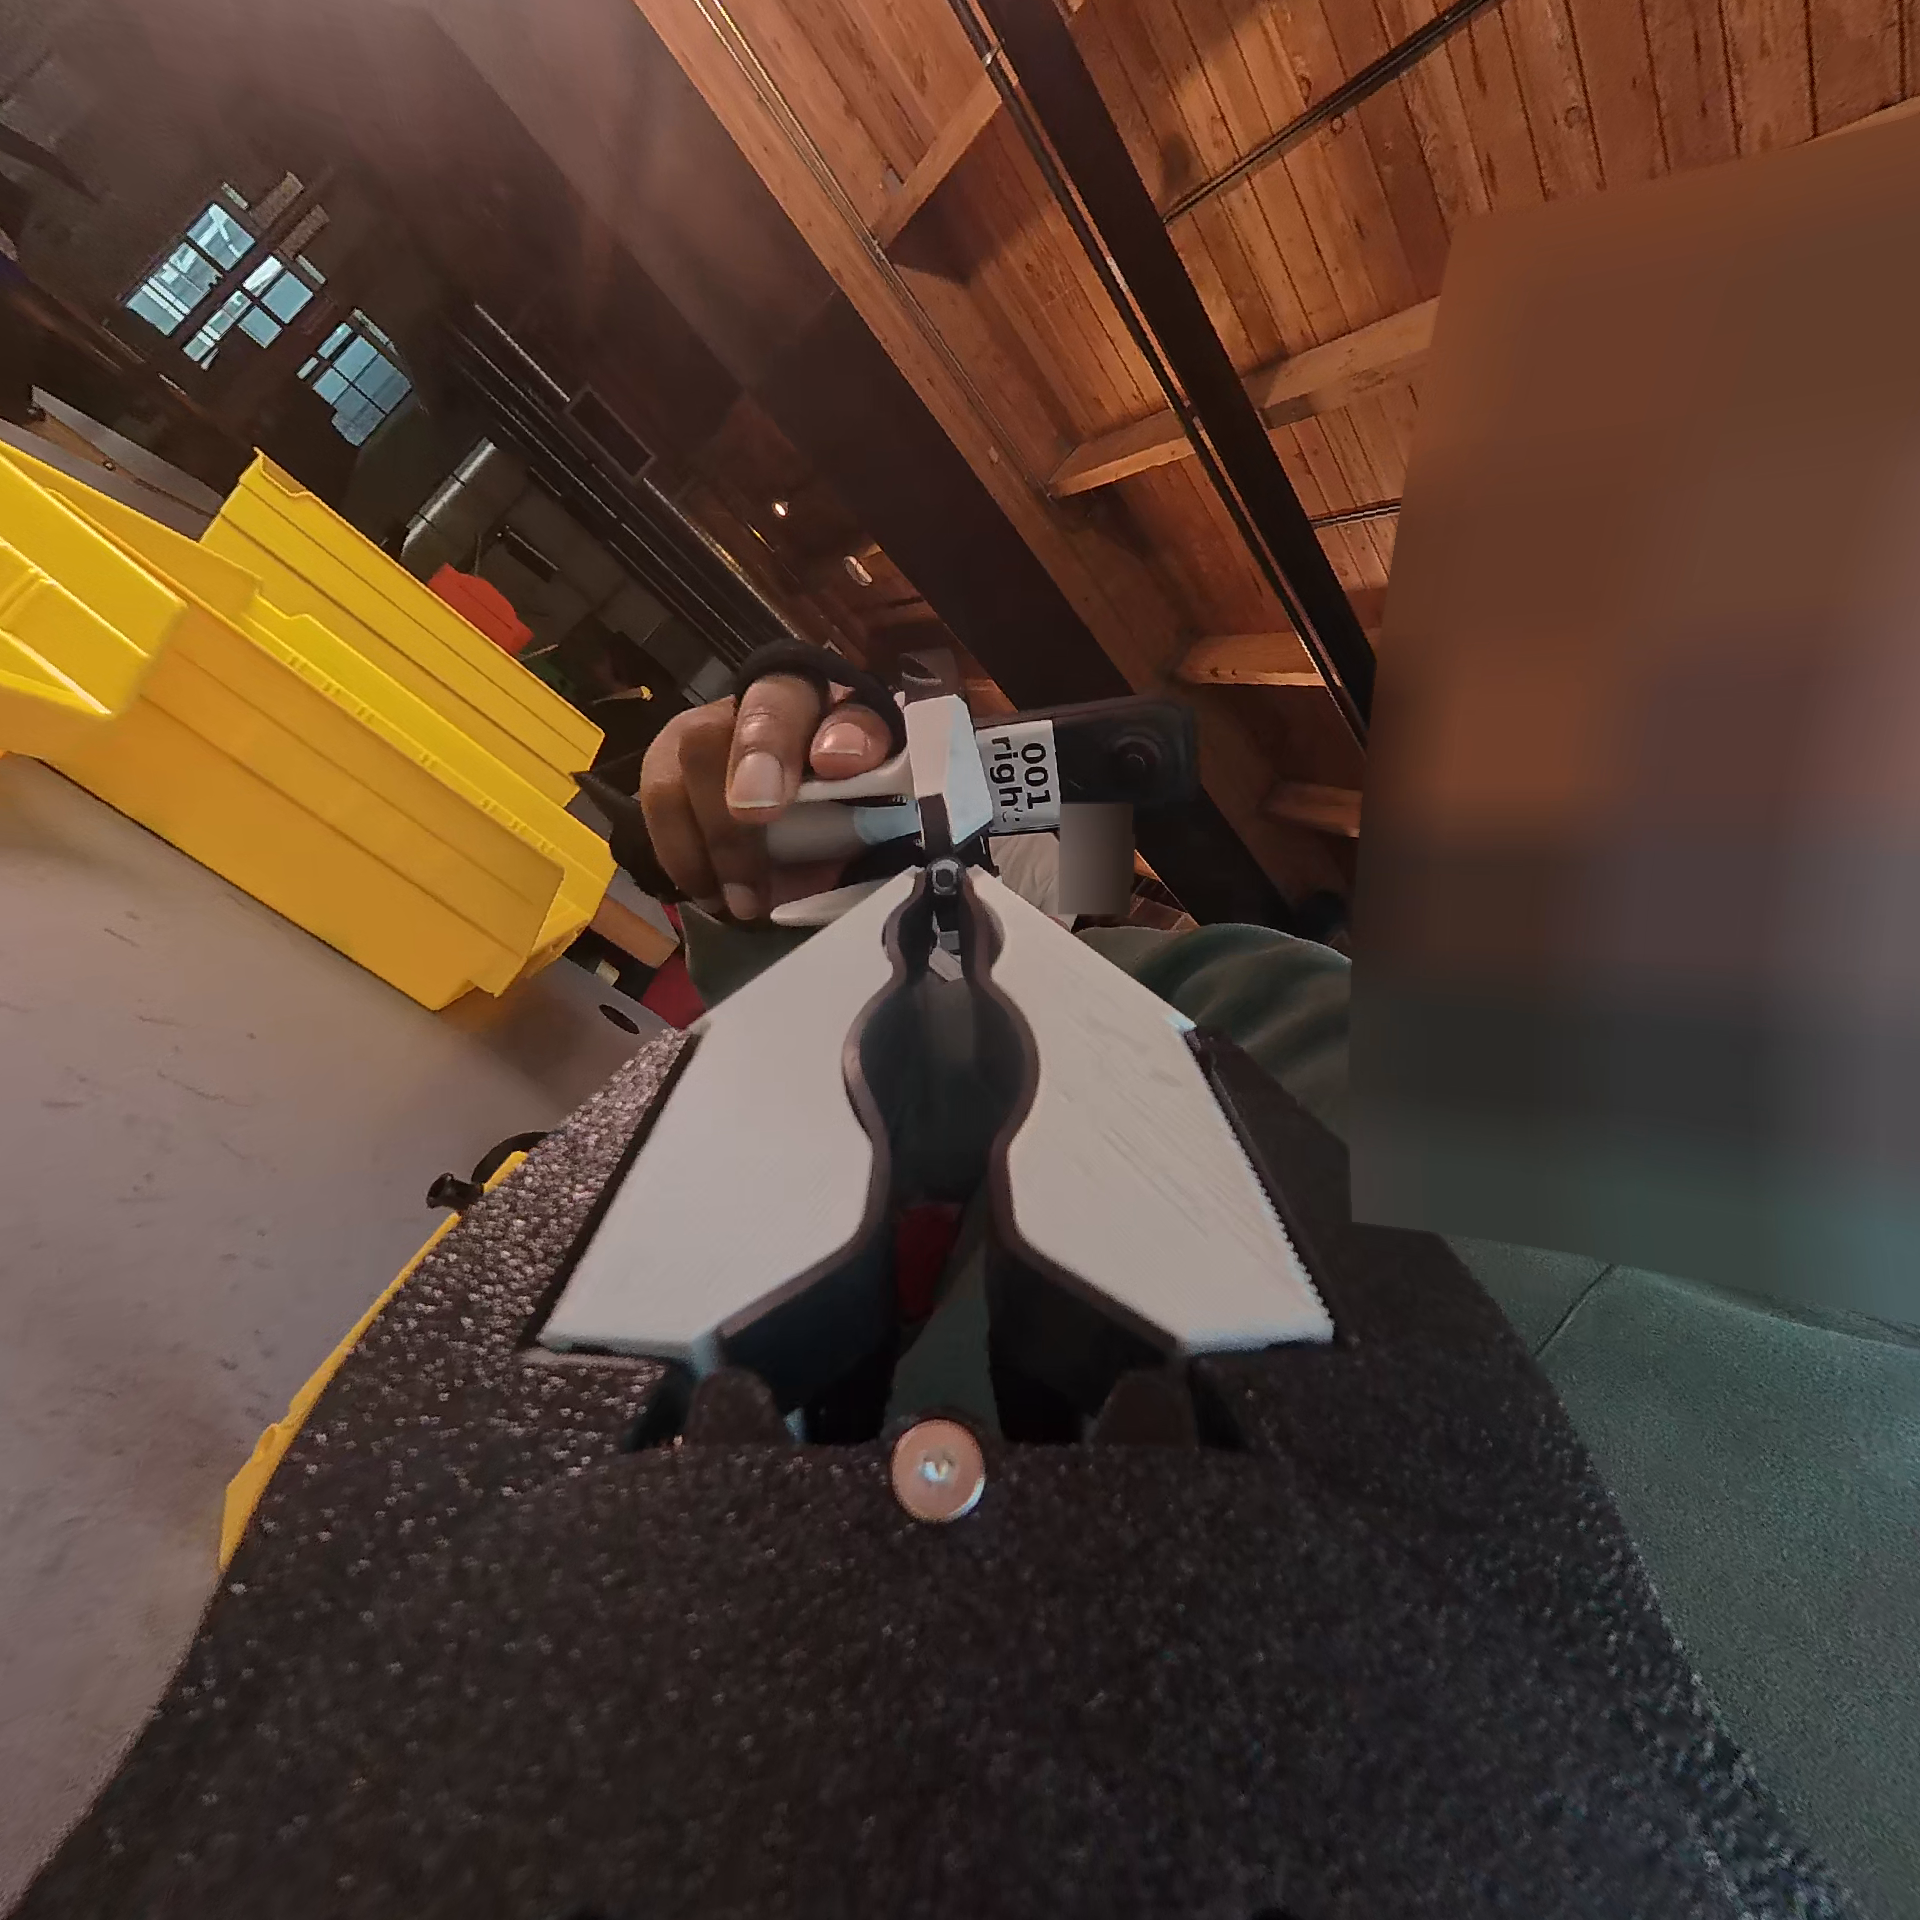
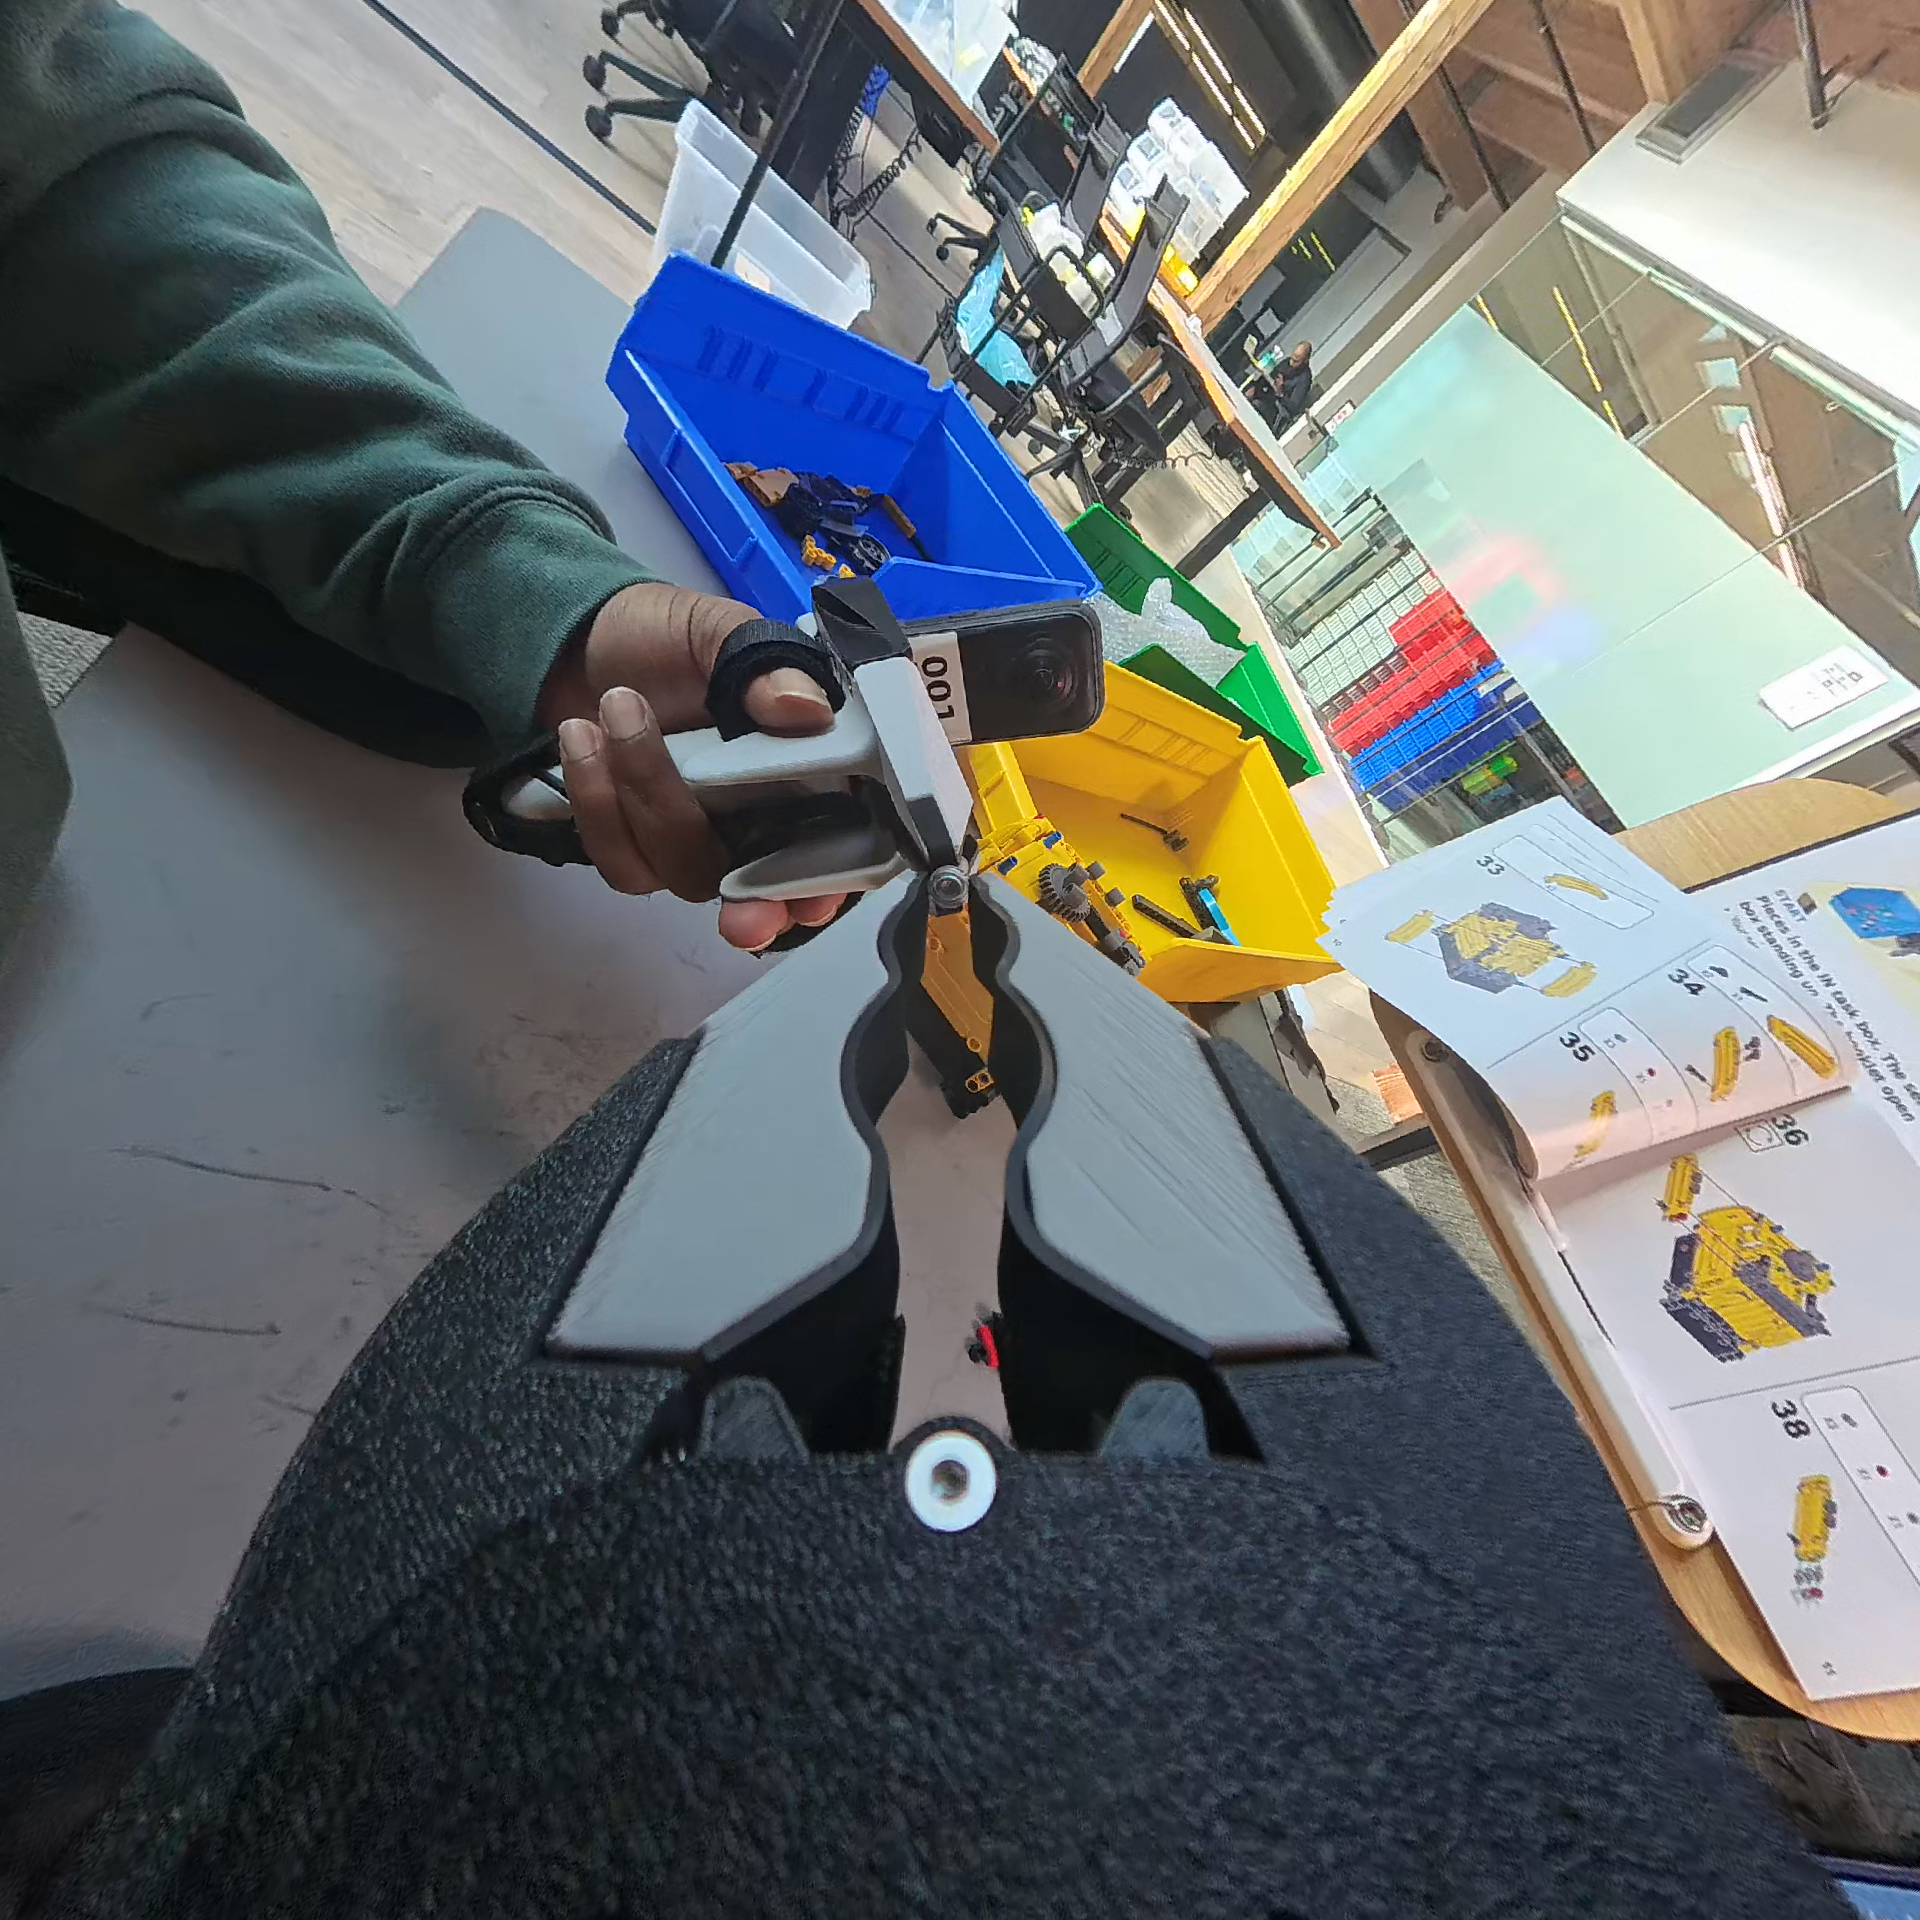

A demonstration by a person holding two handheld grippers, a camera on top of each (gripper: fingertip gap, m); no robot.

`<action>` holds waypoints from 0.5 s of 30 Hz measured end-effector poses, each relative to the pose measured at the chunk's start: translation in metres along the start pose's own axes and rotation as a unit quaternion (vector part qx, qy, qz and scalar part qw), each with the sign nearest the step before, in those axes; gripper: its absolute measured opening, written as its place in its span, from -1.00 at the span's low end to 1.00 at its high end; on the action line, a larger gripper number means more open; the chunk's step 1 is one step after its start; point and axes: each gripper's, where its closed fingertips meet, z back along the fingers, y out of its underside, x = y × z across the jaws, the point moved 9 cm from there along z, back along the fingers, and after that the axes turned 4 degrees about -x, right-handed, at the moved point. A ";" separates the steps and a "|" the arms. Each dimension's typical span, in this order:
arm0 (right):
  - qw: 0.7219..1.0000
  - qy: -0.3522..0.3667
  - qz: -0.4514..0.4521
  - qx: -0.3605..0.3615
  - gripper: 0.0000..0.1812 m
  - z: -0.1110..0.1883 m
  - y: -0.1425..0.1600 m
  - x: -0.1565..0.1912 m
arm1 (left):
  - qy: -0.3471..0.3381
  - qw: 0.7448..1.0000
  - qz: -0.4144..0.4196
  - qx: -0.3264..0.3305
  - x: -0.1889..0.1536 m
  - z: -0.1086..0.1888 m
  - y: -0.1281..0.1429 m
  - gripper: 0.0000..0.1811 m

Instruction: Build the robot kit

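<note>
In the left wrist view, stacked yellow bins (image 1: 312, 727) sit at the far left on the grey tabletop (image 1: 156, 1091). Toward the middle, a hand (image 1: 717, 800) with a black strap over one finger holds the right tool (image 1: 935, 852), which points back at the camera. The left tool (image 1: 941, 883) meets it tip to tip. Its two pale fingers are drawn together until only a sliver remains, and they pinch a small dark piece (image 1: 943, 876) at the very tips. Whether the other tool grips that same piece cannot be told. At the right edge lies dark green cloth (image 1: 1662, 1507). In the right wrist view, a green sleeve (image 2: 260, 416) crosses from the left over the tabletop and ends in the hand that holds the left tool. In the middle, the right tool's fingers are closed on a small grey round piece (image 2: 948, 888), right where the two tools touch. Through the gap between these fingers a yellow and black brick model (image 2: 951, 1013) shows, standing on the tabletop just beside a yellow bin (image 2: 1226, 966) that holds a few dark loose parts. Behind that are a blue bin (image 2: 831, 416) with small brown and blue parts in it and a green bin (image 2: 1132, 566). At the far right, an open instruction booklet (image 2: 1662, 1195) lies on a wooden board (image 2: 1486, 1195).
</note>
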 end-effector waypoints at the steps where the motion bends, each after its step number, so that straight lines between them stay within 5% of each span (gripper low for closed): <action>1: 1.000 0.000 0.000 0.001 -0.92 0.000 0.000 0.000 | 0.000 1.000 0.001 -0.001 0.000 0.000 0.000 -0.96; 10: 0.996 -0.044 -0.067 0.034 -0.93 0.000 0.006 -0.007 | -0.051 0.997 -0.046 0.024 0.003 0.001 0.000 -0.95; 15: 0.961 -0.155 -0.147 0.175 -0.93 0.002 0.041 -0.013 | -0.187 0.946 -0.219 0.150 0.014 0.002 0.008 -0.73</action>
